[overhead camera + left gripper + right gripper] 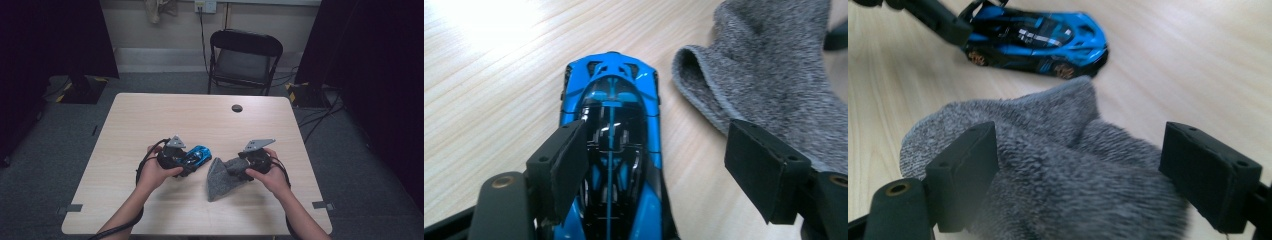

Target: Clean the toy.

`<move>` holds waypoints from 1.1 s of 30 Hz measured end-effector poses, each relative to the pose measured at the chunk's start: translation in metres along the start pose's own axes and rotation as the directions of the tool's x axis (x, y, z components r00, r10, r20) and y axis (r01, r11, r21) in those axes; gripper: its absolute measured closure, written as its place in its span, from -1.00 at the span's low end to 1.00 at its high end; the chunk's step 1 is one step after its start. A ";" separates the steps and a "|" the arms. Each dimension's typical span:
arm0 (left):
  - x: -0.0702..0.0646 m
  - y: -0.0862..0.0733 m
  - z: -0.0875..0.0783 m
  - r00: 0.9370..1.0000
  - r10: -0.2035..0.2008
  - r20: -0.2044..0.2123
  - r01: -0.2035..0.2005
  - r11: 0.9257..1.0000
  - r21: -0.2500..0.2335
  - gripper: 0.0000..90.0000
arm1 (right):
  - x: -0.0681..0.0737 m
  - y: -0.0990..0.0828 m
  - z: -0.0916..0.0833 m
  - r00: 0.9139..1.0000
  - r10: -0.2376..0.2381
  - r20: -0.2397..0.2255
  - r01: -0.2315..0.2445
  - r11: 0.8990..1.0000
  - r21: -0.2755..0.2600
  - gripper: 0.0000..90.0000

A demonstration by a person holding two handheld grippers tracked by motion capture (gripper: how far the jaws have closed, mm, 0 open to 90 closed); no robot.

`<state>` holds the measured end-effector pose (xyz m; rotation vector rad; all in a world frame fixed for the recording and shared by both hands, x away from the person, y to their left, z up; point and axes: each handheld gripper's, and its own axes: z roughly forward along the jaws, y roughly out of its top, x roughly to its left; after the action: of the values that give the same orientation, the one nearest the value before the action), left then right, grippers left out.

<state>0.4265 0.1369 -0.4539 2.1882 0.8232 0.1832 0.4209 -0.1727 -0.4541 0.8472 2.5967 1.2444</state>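
A blue and black toy car [199, 153] stands on the light wooden table [200, 120], nose pointing right. My left gripper [187, 162] reaches over its rear end. In the left gripper view the jaws [656, 135] stand wide apart: the left jaw hangs over the car [614, 130] and the right jaw is well clear of it. A grey knitted sock [220, 179] lies just right of the car. My right gripper [240, 168] straddles the sock's right end, open, with a bulge of sock [1073, 170] between its jaws [1080, 134]. The car [1033, 37] shows beyond the sock.
A black folding chair [245, 55] stands behind the table's far edge. A dark cable hole [237, 108] sits in the tabletop near that edge. Black curtains hang at both sides. Cables trail from both grippers along the forearms.
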 end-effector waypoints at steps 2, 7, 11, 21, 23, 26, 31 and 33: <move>0.001 0.000 0.000 1.000 0.000 -0.001 0.000 1.000 -0.002 -0.43 | 0.001 -0.002 0.003 1.000 -0.002 -0.008 0.002 1.000 0.008 -0.67; 0.002 0.000 -0.002 1.000 0.005 -0.003 -0.005 1.000 -0.006 -0.43 | 0.003 -0.009 0.015 1.000 0.003 -0.022 -0.002 1.000 0.017 -0.67; 0.000 -0.001 -0.003 1.000 0.008 -0.005 -0.008 1.000 -0.020 -0.43 | 0.003 -0.013 0.019 1.000 -0.004 -0.011 0.004 0.999 0.036 -0.66; -0.044 0.012 0.005 0.984 0.119 0.136 -0.114 0.992 -0.049 -0.46 | -0.001 -0.016 0.024 1.000 0.023 0.017 -0.023 0.999 0.034 -0.63; -0.050 0.012 0.011 0.980 0.127 0.153 -0.122 0.992 -0.041 -0.45 | -0.003 -0.017 0.024 0.999 0.043 0.034 -0.044 0.999 0.027 -0.63; -0.055 0.011 0.019 0.977 0.141 0.158 -0.139 0.990 -0.024 -0.38 | -0.005 -0.019 0.024 0.998 0.054 0.039 -0.055 0.998 0.017 -0.63; -0.055 0.005 0.039 0.973 0.184 0.137 -0.191 0.981 0.040 0.13 | -0.005 -0.016 0.019 0.999 0.029 0.024 -0.030 0.999 0.011 -0.65; -0.052 0.006 0.042 0.976 0.176 0.129 -0.184 0.981 0.054 0.40 | -0.004 -0.014 0.016 1.000 0.020 0.018 -0.020 1.000 -0.004 -0.65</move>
<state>0.4045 0.0756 -0.4719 2.3112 0.5690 0.1095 0.4239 -0.1709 -0.4752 0.8824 2.5770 1.2403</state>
